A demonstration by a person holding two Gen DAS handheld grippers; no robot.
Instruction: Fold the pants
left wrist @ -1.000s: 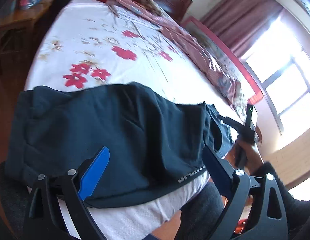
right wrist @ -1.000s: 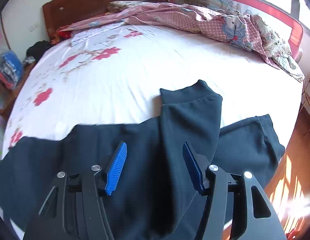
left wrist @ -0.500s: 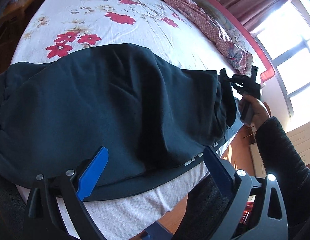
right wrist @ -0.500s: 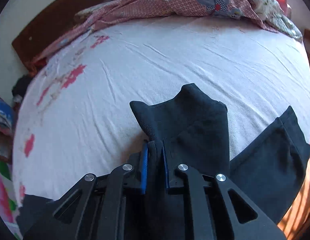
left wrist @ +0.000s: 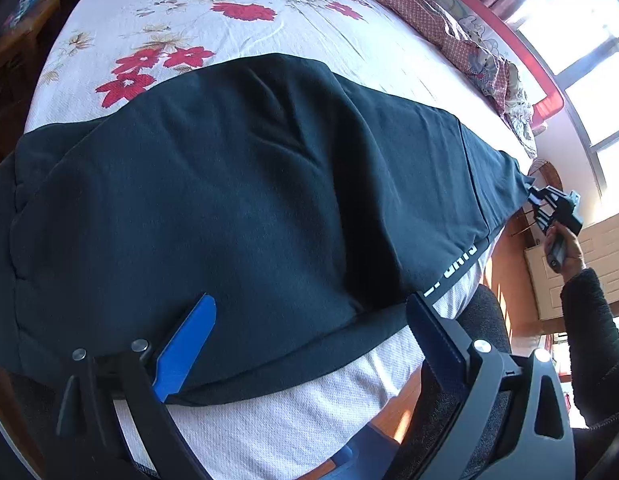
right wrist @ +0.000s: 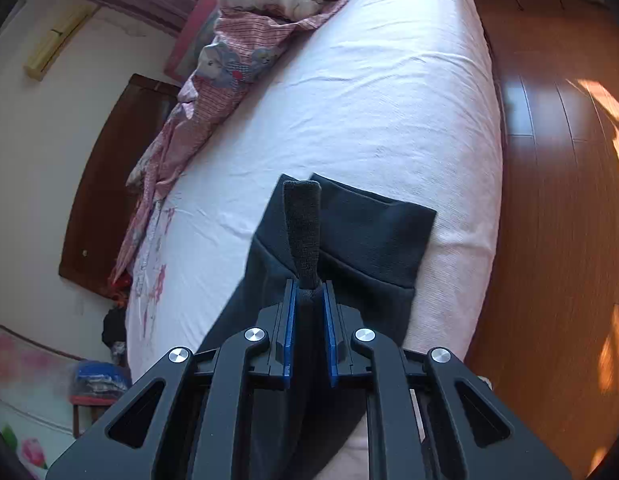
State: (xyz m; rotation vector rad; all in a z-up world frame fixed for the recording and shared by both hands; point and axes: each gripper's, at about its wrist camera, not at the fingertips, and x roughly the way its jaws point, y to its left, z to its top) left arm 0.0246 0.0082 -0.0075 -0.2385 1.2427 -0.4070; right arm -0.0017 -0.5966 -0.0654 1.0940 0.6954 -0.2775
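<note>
Dark navy pants (left wrist: 245, 200) lie stretched across the near side of the bed, waist end at the left, white lettering along the near edge. My left gripper (left wrist: 313, 316) hovers open just above the pants' near hem, nothing between its blue pads. My right gripper (left wrist: 539, 200) shows far right in the left wrist view, held by a hand, pulling the leg cuff taut. In the right wrist view my right gripper (right wrist: 308, 292) is shut on the ribbed cuff (right wrist: 303, 224), which sticks up between the pads. The second leg's cuff (right wrist: 373, 236) lies flat on the sheet beside it.
The bed (left wrist: 269, 40) has a white sheet with red flowers. A pink checked quilt (right wrist: 213, 92) is bunched along its far side by the headboard (right wrist: 105, 184). Wooden floor (right wrist: 561, 200) runs beside the bed. A dark-sleeved arm (left wrist: 589, 320) reaches in at the right.
My right gripper closed on a leg cuff, rolled, and pulled it out sideways, stretching the leg straight over the other. My left gripper sank closer to the pants and stayed open.
</note>
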